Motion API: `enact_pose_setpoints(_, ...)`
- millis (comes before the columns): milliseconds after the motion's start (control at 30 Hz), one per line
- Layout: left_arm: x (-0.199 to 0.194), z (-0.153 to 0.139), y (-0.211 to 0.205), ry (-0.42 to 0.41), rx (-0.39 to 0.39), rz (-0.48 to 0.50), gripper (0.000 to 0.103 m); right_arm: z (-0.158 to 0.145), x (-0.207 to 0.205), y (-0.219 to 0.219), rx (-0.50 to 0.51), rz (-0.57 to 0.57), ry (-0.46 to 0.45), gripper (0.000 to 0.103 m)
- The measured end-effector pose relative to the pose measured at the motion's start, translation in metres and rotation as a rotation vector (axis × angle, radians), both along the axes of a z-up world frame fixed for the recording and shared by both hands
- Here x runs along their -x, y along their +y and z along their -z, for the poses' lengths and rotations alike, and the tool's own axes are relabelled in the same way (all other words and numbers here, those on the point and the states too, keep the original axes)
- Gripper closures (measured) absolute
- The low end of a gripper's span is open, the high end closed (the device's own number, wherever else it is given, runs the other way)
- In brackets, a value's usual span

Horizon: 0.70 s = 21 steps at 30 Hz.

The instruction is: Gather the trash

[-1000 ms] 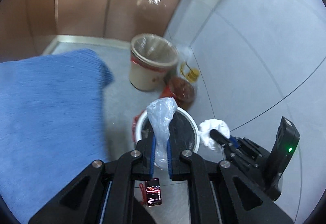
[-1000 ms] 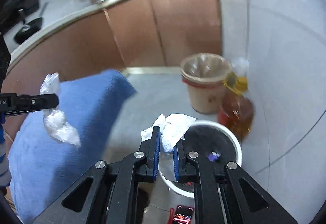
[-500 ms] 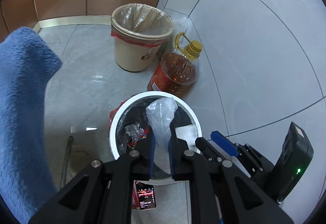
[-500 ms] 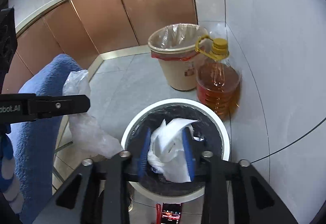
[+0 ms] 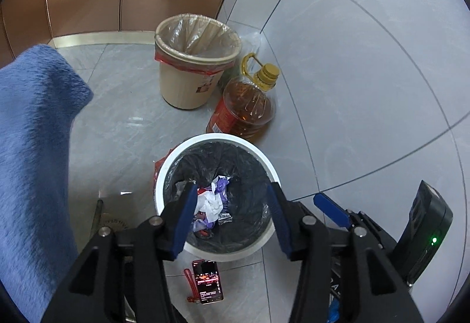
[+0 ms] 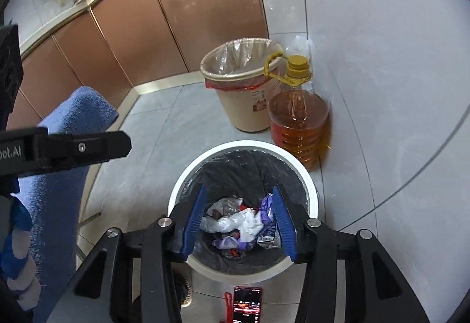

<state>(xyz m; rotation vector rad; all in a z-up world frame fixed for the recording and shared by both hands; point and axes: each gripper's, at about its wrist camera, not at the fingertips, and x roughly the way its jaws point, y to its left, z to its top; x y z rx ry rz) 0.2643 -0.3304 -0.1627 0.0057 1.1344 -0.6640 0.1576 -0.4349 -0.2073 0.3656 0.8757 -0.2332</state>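
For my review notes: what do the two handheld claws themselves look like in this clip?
Both match: the left claw and right claw have matte black angular frames with triangular cut-outs, silver screw heads at the pivots and blue pads lining the inside of each finger. In the left wrist view a black module with a green light sits on the right claw. In the right wrist view, white lettering marks the left claw's side.

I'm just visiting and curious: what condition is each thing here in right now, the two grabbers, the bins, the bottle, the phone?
left gripper: open, empty, jaws just opened
right gripper: open, empty, jaws just opened
white bin: upright, black liner, trash inside
beige bin: upright, clear liner
oil bottle: upright, capped
phone: on floor, screen lit
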Motion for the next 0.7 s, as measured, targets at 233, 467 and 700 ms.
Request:
enact_pose_setpoints(233,0.035,-0.055,0.041,-0.161,-0.003,-0.047,0.055,-0.045,0.022,0.03,0.042,-0.033,-0.068,0.055)
enact_pose_setpoints(467,0.077,-0.109,0.101,-0.308,0.01,-0.123,0.052,-0.113,0.052,0.086,0.104,-0.114,-0.189,0.047)
enact_pose_setpoints(700,0.13,-0.157,0.181,-0.461,-0.003,-0.216,0.051,-0.177,0.088,0.158,0.166,-0.222,-0.314,0.034)
